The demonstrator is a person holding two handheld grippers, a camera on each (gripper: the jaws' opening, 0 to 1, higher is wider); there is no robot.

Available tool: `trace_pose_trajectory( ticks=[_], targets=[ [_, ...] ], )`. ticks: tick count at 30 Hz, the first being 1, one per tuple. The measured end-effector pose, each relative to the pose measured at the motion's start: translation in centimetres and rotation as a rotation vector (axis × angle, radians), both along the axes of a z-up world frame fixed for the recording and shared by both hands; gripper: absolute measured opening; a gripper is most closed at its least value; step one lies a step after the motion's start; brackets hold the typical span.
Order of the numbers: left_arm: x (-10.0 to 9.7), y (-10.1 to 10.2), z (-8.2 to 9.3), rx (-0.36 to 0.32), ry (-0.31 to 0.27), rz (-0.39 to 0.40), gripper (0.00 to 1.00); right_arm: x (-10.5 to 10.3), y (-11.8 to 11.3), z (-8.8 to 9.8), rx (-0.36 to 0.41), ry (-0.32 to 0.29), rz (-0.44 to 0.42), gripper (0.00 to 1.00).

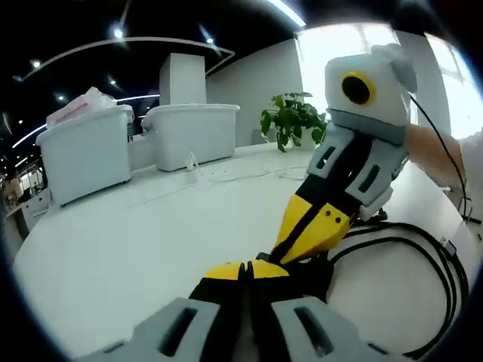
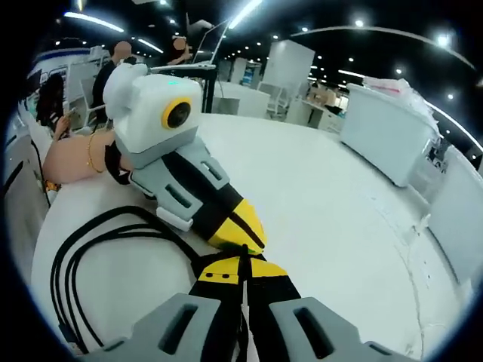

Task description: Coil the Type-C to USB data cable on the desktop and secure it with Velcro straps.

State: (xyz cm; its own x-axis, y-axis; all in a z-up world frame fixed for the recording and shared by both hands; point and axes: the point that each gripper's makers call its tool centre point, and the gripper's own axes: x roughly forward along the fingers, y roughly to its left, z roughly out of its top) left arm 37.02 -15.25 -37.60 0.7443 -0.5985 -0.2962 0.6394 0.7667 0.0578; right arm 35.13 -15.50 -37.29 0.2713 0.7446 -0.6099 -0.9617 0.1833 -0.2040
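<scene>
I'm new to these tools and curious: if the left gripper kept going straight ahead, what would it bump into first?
The left gripper would meet the right gripper's yellow-and-black tips almost at once; they seem to touch already, over the coiled black cable.

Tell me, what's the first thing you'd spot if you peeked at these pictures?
Two yellow-tipped grippers meeting nose to nose in the middle of a big white table: the left gripper and the right gripper, both with jaws closed. Beside them lies the black cable, looped in long ovals on the table. Farther back stand white bins and a green plant.
</scene>
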Motion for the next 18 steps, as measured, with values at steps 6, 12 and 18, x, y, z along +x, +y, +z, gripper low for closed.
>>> trace_pose_trajectory(
  ticks=[6, 12, 18],
  targets=[
    [0.15, 0.19, -0.08, -0.011, 0.005, 0.015, 0.04, 0.16, 0.05, -0.38, -0.066, 0.070, 0.004, 0.02],
    [0.19, 0.21, -0.12, -0.017, 0.008, 0.017, 0.04, 0.17, -0.06, -0.07, -0.104, 0.107, 0.009, 0.02],
    [0.25, 0.25, -0.13, -0.013, 0.006, 0.016, 0.04, -0.19, -0.06, 0.22, -0.119, 0.108, 0.030, 0.02]
  ],
)
